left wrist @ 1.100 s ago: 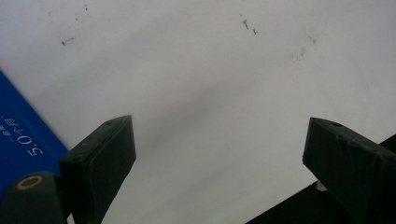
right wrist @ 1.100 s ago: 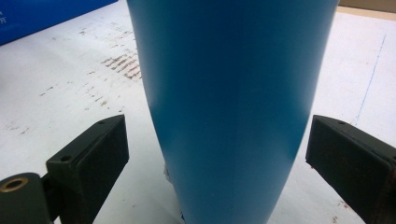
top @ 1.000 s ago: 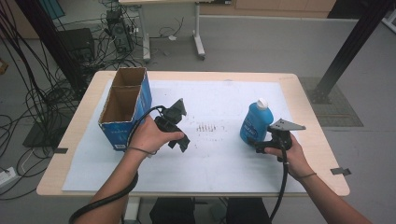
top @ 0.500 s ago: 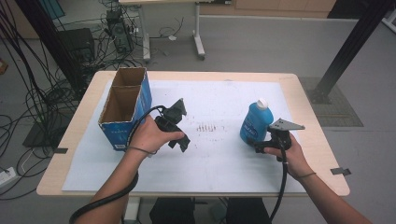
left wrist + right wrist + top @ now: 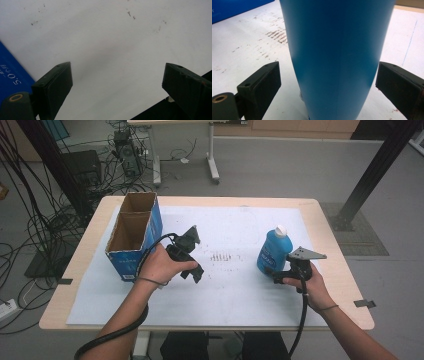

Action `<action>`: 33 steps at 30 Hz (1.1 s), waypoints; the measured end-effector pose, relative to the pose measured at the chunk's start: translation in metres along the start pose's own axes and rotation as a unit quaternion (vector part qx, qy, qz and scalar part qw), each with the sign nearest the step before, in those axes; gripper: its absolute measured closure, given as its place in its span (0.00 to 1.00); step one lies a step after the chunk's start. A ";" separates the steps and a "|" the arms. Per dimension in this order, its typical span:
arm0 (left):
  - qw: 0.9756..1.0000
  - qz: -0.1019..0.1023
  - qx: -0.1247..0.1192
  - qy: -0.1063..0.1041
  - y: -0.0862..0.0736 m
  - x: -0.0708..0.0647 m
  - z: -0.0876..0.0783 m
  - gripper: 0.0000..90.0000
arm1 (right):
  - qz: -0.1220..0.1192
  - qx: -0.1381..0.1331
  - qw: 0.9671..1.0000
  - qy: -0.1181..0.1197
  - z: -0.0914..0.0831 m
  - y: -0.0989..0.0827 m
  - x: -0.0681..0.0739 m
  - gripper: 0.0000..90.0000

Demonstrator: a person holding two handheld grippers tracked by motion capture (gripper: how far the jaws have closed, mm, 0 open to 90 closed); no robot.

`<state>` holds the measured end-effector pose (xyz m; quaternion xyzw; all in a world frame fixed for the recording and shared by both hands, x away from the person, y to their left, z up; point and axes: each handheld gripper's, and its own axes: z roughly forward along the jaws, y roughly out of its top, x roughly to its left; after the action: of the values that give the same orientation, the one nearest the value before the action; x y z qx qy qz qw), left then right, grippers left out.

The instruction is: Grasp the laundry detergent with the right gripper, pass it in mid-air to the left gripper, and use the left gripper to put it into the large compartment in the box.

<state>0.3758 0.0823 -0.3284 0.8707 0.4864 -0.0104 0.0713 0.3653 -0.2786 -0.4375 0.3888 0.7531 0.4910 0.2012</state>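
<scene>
Standing bottle: the blue plastic bottle with a white cap [image 5: 272, 251] is upright on the white paper sheet [image 5: 235, 292], at the right part of the table, just in front of the right gripper.
Right gripper: the black two-jaw gripper in the person's right hand [image 5: 280, 274] is low at the base of the bottle; the grey three-cornered plate sits on top of it.
Right jaws: spread wide, one on each side of the blue bottle [image 5: 337, 57]; in the right gripper view a gap is visible between each jaw and the bottle wall, so they do not pinch it.
Left gripper: the black two-jaw gripper in the person's left hand [image 5: 192, 270] is near the middle of the sheet, tilted down toward the paper.
Left jaws: spread wide apart over bare white paper [image 5: 112, 50], with nothing between them.
Box: the open blue cardboard box with brown inside [image 5: 132, 237] stands at the left side of the sheet, just beside the left hand; its blue wall [image 5: 11, 77] appears near the left jaw.
Table: the light wooden table [image 5: 330, 220] carries all these things.
</scene>
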 end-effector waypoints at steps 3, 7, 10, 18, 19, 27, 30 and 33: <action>1.000 0.000 -0.001 -0.001 0.000 0.000 -0.001 0.11 | 0.001 0.000 1.000 0.000 0.001 0.000 0.000 0.07; 1.000 0.001 0.000 -0.001 0.000 0.000 -0.001 0.11 | 0.002 -0.002 1.000 0.001 0.002 0.000 0.001 0.07; 1.000 -0.001 -0.001 -0.001 0.000 0.000 -0.001 0.11 | 0.001 -0.003 1.000 0.002 0.003 0.000 0.002 0.07; 1.000 0.001 0.002 -0.001 0.000 0.000 0.001 0.11 | 0.001 -0.004 1.000 0.001 0.006 0.000 0.001 0.07; 1.000 0.002 0.002 -0.002 0.000 0.000 0.002 0.11 | 0.002 -0.005 1.000 0.000 0.006 0.000 0.001 0.07; 1.000 0.001 0.001 -0.001 0.001 0.001 0.001 0.11 | 0.004 -0.012 1.000 0.006 0.008 0.000 0.002 0.16; 1.000 0.001 0.001 -0.002 0.001 0.001 0.001 0.11 | 0.004 -0.013 1.000 0.007 0.008 0.000 0.002 0.19; 1.000 0.001 0.000 -0.002 0.001 0.001 0.001 0.11 | 0.005 -0.013 1.000 0.013 0.008 0.000 0.002 0.24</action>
<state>0.3770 0.0830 -0.3291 0.8714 0.4851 -0.0118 0.0726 0.3697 -0.2719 -0.4406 0.3836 0.7472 0.5069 0.1941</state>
